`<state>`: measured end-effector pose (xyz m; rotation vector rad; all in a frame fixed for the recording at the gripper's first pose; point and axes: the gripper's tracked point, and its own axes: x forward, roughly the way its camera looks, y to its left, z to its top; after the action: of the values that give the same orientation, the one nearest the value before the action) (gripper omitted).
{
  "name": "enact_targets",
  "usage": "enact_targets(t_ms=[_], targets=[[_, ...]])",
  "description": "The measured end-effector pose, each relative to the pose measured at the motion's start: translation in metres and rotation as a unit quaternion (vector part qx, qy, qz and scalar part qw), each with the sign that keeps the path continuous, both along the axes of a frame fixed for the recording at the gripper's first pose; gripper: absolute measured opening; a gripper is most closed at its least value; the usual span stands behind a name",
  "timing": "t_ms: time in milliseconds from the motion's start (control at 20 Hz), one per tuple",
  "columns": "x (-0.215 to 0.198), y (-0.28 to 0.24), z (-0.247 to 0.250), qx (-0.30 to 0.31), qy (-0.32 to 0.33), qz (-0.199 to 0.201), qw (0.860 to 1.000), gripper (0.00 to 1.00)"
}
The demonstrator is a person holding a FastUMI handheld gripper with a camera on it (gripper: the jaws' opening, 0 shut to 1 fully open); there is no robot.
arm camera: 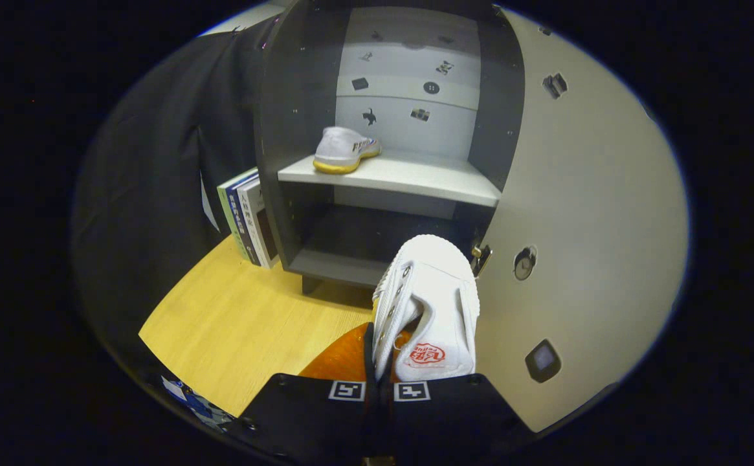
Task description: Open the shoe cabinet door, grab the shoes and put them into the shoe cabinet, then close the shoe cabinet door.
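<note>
My gripper (378, 382) is shut on a white canvas shoe (432, 304), pinching its side wall near the tongue; the shoe hangs toe-forward just ahead of the fingers, level with the cabinet's lower compartment. The dark grey shoe cabinet (299, 129) stands beyond, its pale door (584, 194) swung open beside the held shoe. A second white shoe (344, 149) with a yellow sole rests on the left part of the middle shelf (415, 178), heel toward me.
Several books (247, 217) lean against the cabinet's left outer wall. The cabinet stands on a light wooden tabletop (247, 330). A hinge (481, 257) sits at the door's inner edge, close to the held shoe's toe. Black cloth hangs behind on the left.
</note>
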<state>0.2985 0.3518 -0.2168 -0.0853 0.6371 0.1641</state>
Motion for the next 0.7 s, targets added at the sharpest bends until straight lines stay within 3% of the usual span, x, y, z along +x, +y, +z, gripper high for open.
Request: enact_targets(t_ms=[450, 700], targets=[[0.103, 0.007, 0.112, 0.026, -0.111, -0.011, 0.993, 0.02], [0.161, 0.005, 0.142, 0.035, -0.139, -0.026, 0.989, 0.02]])
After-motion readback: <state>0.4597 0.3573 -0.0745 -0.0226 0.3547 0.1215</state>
